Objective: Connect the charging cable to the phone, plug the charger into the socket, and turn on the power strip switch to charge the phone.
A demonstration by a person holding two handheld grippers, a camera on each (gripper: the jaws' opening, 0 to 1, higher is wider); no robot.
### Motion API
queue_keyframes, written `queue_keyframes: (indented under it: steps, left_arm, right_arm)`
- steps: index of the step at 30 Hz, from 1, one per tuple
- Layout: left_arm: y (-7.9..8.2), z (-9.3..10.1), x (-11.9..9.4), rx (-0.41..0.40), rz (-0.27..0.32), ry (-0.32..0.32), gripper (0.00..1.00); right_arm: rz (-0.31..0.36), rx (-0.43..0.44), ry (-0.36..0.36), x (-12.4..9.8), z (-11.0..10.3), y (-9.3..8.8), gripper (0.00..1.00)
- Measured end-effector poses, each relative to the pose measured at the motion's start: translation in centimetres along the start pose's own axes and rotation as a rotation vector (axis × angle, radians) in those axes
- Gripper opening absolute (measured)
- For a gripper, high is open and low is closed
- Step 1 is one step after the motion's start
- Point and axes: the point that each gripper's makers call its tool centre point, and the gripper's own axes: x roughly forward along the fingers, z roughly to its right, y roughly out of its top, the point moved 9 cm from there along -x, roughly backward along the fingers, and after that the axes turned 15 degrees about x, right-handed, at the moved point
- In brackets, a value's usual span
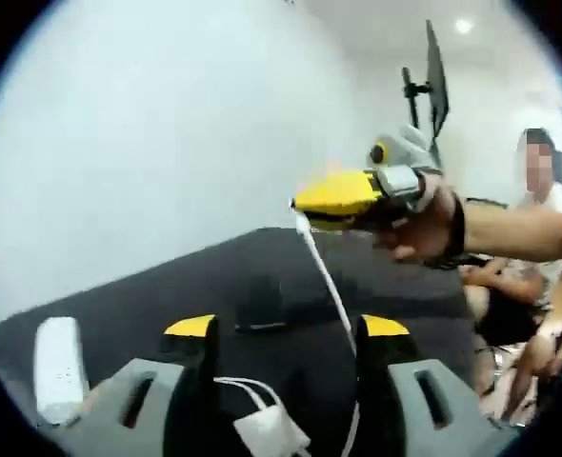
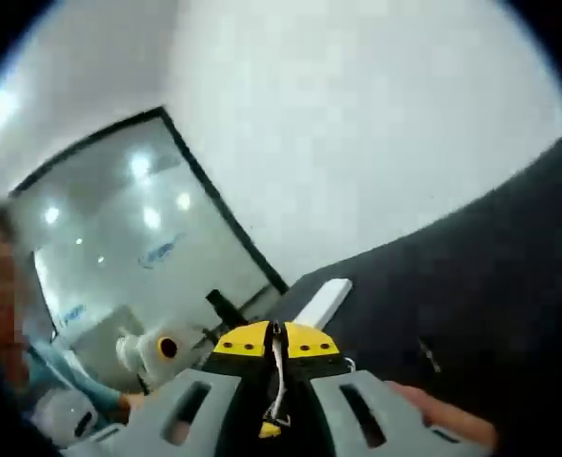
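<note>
dark table [image 1: 148, 286] carries everything, running up to a plain white wall. power strip [image 1: 57, 367] lies at the table's near-left edge in the left gripper view; in the right gripper view the same white bar [image 2: 324, 300] sits just beyond the jaw tips. phone [image 1: 262, 309] lies flat mid-table, dark on dark, hard to read; which end has the port i cannot tell. white charger block [image 1: 267, 428] rests on the table between the left jaws' bases, its cable looping off beside it.

right gripper [image 1: 305, 205] is lifted above the table, clenched on the white charging cable [image 1: 324, 271] near its free end; in its own view the jaws are closed on the cable [image 2: 277, 371], which runs straight down the jaw line. left gripper [image 1: 286, 328] is released, jaws spread wide, nothing between the tips, aimed at the phone.

step in hand, my read: get the cable plug to the phone. cable's long axis drops from the raised right gripper steeply down to the table past the left gripper's right jaw, plug end at the top. connector tip itself is too small to see, so its orientation is unknown.

to do it well: bring the right gripper low, line the plug axis up with the phone's long axis, and use the open left gripper to pin the phone so it can't slide when pushed. keep slack in the cable so the charger block isn't dragged.
</note>
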Motion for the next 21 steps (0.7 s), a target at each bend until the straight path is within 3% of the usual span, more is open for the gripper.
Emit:
queue_keyframes:
  steps: [1,2,3,4,9,10,12,15,16,18,19,20,21]
  left_arm:
    - [0.2,0.2,0.2,-0.025,-0.011,0.038,0.48]
    - [0.5,0.6,0.3,-0.025,-0.009,0.034,0.45]
    - [1.1,0.8,0.4,-0.052,0.032,0.067,0.44]
    - [1.4,0.8,0.5,-0.043,0.056,0.092,0.43]
    - [2.1,1.6,0.7,0.013,0.079,0.281,0.32]
    - [2.0,2.2,0.6,0.004,0.074,0.272,0.31]
    - [1.9,2.9,0.2,0.008,0.103,0.315,0.3]
    - [1.7,3.8,0.2,0.004,0.119,0.322,0.27]
    - [0.9,4.1,0.5,-0.009,0.09,0.327,0.23]
    - [-0.4,4.4,0.7,-0.016,0.006,0.32,0.12]
    - [-0.9,4.5,0.7,-0.053,0.003,0.333,0.07]
    - [-1.0,4.6,0.6,-0.06,0.034,0.317,0.06]
    - [-1.1,4.6,0.4,-0.085,0.054,0.309,0.06]
  right_arm:
    - [0.006,0.019,-0.001,0.1,-0.1,-0.3,0.02]
    - [0.005,0.06,-0.036,0.2,0.2,-0.5,0.02]
    - [0.011,0.085,-0.041,0.3,0.1,-0.8,0.02]
    - [0.017,0.114,-0.078,0.4,0.2,-1.0,0.02]
    - [0.1,0.27,-0.102,0.3,-0.4,-2.6,0.02]
    - [0.101,0.28,-0.111,0.2,-0.5,-2.7,0.02]
    - [0.14,0.31,-0.138,-0.2,-0.5,-2.7,0.0]
    - [0.111,0.299,-0.138,-0.4,-0.5,-3.0,0.0]
    - [0.119,0.221,-0.188,-0.6,0.0,-3.0,0.0]
    - [0.1,0.329,-0.166,-0.6,0.5,-3.2,0.0]
    - [0.109,0.301,-0.167,-0.7,0.7,-3.2,0.0]
    - [0.107,0.309,-0.167,-0.8,1.8,-1.6,0.0]
    - [0.1,0.315,-0.162,-0.9,2.3,-1.1,0.0]
